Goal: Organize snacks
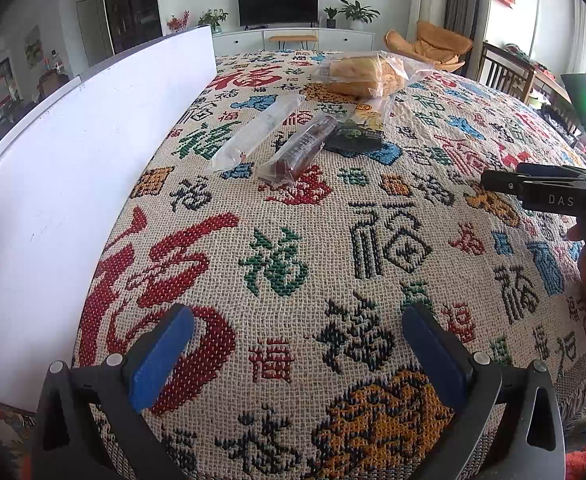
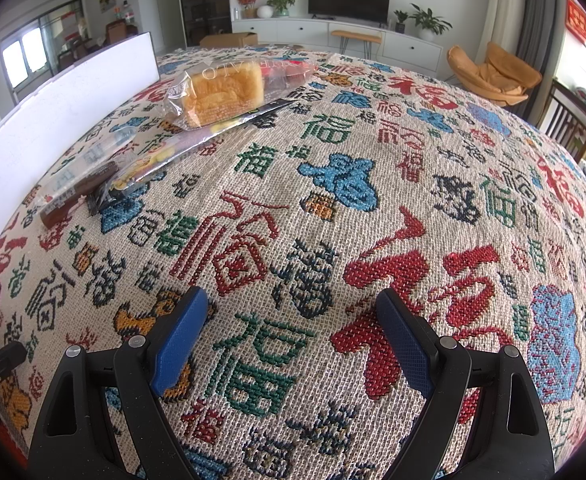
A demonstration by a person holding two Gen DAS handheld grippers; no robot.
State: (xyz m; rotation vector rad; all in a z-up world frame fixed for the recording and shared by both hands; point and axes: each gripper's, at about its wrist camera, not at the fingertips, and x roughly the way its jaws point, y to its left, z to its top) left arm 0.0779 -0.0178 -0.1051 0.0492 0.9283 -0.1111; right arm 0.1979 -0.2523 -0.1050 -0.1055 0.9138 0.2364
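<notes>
Both the left hand-held gripper (image 1: 297, 354) and the right hand-held gripper (image 2: 291, 336) hover with jaws spread wide and empty over the patterned cloth (image 1: 293, 240) on the tabletop. Ahead of them, well apart, lie the snacks: a bagged bread (image 1: 363, 74), a dark flat packet (image 1: 359, 132), a brown bar (image 1: 303, 148) and a clear-wrapped stick (image 1: 255, 134). A white board (image 1: 73, 168) stands upright left of the left hand-held gripper, just beside the clear-wrapped stick; bare cloth lies between grippers and snacks

The right gripper (image 2: 291, 340) is hovering wide open over the patterned tablecloth (image 2: 373, 200), gripping nothing. Far left, a bagged bread loaf (image 2: 225, 94) is lying against a dark flat packet (image 2: 197, 144), with a brown snack stick (image 2: 79, 196) just beside it. A white board (image 2: 65, 108) is standing along the left edge.
</notes>
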